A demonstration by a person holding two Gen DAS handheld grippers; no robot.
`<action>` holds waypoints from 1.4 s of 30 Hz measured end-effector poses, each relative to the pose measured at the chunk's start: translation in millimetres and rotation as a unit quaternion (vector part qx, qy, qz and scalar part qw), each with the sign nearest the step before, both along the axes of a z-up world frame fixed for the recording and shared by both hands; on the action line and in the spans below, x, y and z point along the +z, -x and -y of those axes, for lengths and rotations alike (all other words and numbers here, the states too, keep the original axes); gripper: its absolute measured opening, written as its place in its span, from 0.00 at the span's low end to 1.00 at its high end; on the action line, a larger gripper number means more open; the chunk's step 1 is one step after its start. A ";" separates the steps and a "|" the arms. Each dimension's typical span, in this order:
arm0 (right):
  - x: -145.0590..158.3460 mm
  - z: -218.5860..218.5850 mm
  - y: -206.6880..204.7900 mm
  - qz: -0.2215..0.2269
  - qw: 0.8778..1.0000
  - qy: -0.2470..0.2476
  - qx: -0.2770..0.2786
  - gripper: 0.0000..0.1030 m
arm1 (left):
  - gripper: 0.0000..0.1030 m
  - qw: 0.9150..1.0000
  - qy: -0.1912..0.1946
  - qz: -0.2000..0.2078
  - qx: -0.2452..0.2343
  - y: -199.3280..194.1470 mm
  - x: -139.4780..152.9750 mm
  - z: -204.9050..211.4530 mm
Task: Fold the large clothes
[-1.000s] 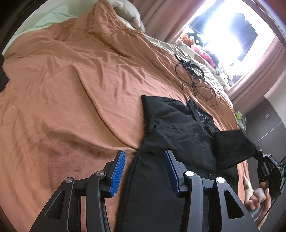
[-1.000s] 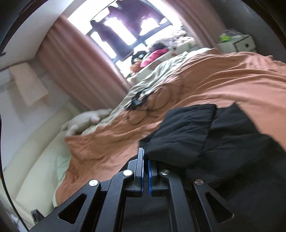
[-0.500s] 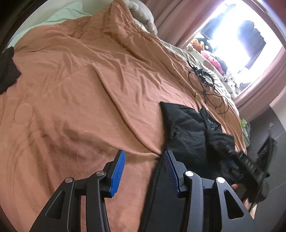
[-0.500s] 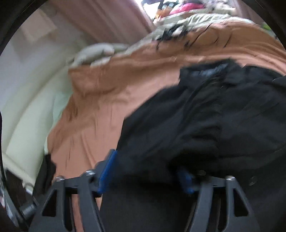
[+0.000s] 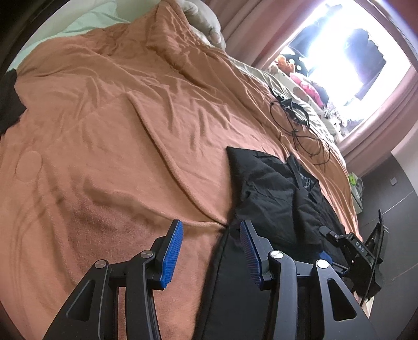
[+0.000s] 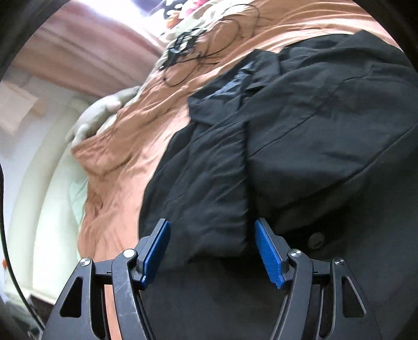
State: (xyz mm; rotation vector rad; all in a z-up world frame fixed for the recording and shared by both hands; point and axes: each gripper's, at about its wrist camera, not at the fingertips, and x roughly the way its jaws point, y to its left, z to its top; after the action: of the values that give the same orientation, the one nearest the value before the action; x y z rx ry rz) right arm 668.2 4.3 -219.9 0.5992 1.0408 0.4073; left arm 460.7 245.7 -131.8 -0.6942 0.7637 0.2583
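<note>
black fabric, a large shirt (image 6: 300,146), lies spread on the rust-orange blanket (image 5: 109,125) that covers the bed, and it fills most of my right wrist view. its folded sleeve (image 6: 209,188) lies across the body of the shirt, ending just ahead of my right gripper (image 6: 211,248). that gripper's 2 blue pads stand wide apart, 1 on each side of the sleeve's end, and neither pad presses on the cloth, so i have hold of nothing there. a dark button (image 6: 316,240) shows on the shirt just beside the right-hand pad.

my left gripper (image 5: 209,251) hangs over the shirt's near left edge, its jaws about half open. bare blanket shows under the left pad, black cloth under the right pad, and nothing is caught between them. from this side i see the shirt (image 5: 274,198) running away toward the collar, with my right gripper (image 5: 339,245) low at its far edge.

beyond the shirt a tangle of black cables (image 5: 300,123) lies on the blanket. pink curtains (image 5: 378,125) frame a bright window (image 5: 339,52), and a pale pillow (image 5: 203,21) sits at the head of the bed.
</note>
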 end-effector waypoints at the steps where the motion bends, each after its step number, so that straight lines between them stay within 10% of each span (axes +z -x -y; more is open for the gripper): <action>1: -2.1 5.1 -0.4 -0.003 1.000 -0.009 -0.014 0.65 | 0.46 1.000 0.000 -0.001 0.000 -0.1 -0.2 0.4; 14: 40.9 -63.8 15.4 0.087 0.980 -0.116 0.137 0.64 | 0.46 1.000 -0.001 -0.003 0.003 -2.8 -0.5 -2.2; 23: 60.1 -68.2 29.4 0.105 0.982 -0.051 0.146 0.64 | 0.46 1.000 -0.007 -0.010 0.004 0.6 6.7 -2.9; 36: 97.6 36.3 76.6 0.109 0.990 0.070 0.051 0.64 | 0.47 0.998 -0.052 0.001 -0.039 33.0 56.5 47.6; 42: 110.8 92.8 119.0 0.107 0.987 0.109 0.041 0.65 | 0.63 0.995 -0.083 0.002 -0.049 82.8 66.9 74.8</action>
State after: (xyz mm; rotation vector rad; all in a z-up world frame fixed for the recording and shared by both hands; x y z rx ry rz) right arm 549.2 -88.4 -109.1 0.3091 0.8907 0.4138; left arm 377.9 170.9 -64.9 -0.4980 0.7613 0.2282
